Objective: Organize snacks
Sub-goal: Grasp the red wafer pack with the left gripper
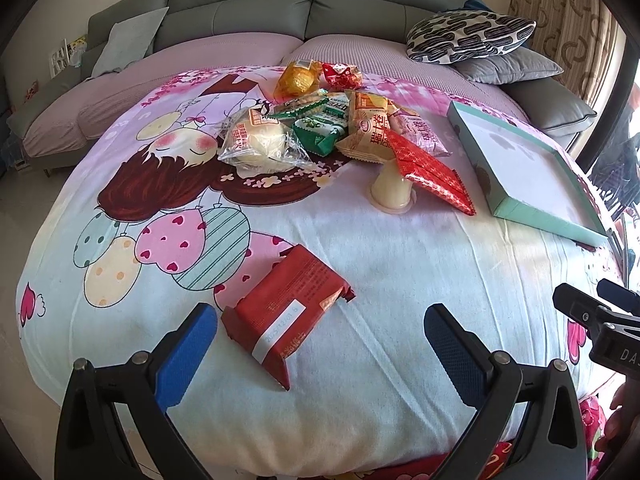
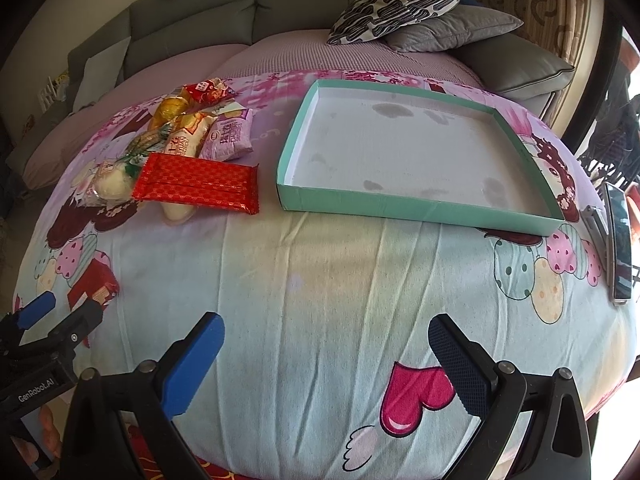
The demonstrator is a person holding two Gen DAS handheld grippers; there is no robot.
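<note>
Left gripper is hovering w/ jaws spread wide, straddling the lone red snack pack on the cloth, right gripper idling released; teal tray sitting empty, so prob. first pick—needs lowering & closing.

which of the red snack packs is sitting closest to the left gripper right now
The dark red brick-shaped pack with the white date strip. It lies alone right in front of the open left gripper, while the flat patterned red pack rests back by the snack pile.
</note>
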